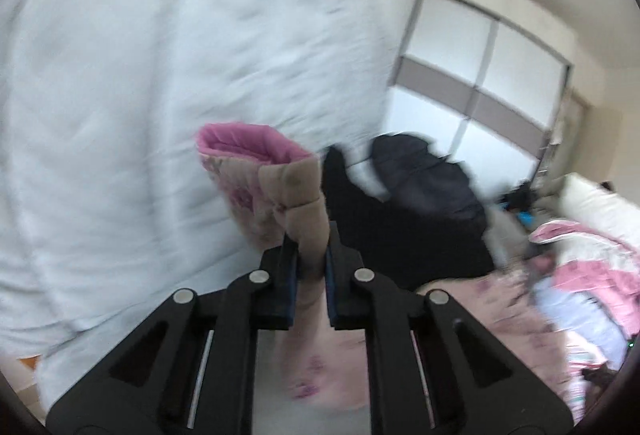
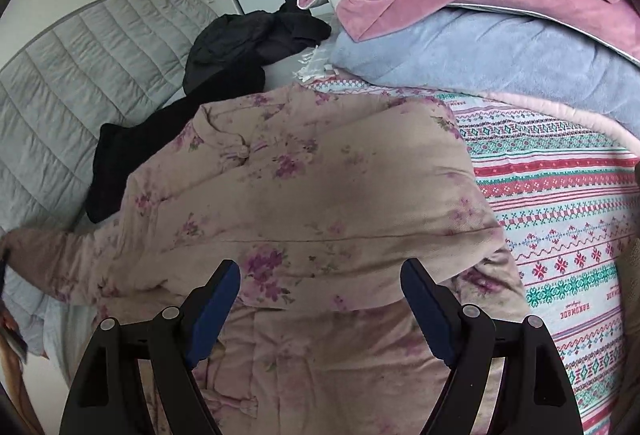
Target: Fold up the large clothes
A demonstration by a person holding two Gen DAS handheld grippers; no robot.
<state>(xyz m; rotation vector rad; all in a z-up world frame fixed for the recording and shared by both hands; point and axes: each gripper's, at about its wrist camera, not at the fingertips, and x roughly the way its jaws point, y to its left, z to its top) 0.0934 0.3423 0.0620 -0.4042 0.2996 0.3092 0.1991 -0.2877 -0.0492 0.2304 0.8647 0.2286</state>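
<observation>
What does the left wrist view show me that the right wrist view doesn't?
Only the left wrist view shows the left gripper shut on the floral jacket's sleeve cuff, with its pink lining, plus the sliding wardrobe doors.

Only the right wrist view shows the right gripper open above the jacket body, the patterned blanket and the stacked bedding.

Both show the floral jacket and the black clothes beyond it.

Bed (image 2: 560, 203) under a patterned striped cover, with floral padded jacket (image 2: 320, 195) spread across its near middle, black clothes (image 2: 224, 75) just beyond to the far left touching the jacket, folded blue and pink blankets (image 2: 480, 15) stacked at far right.
</observation>
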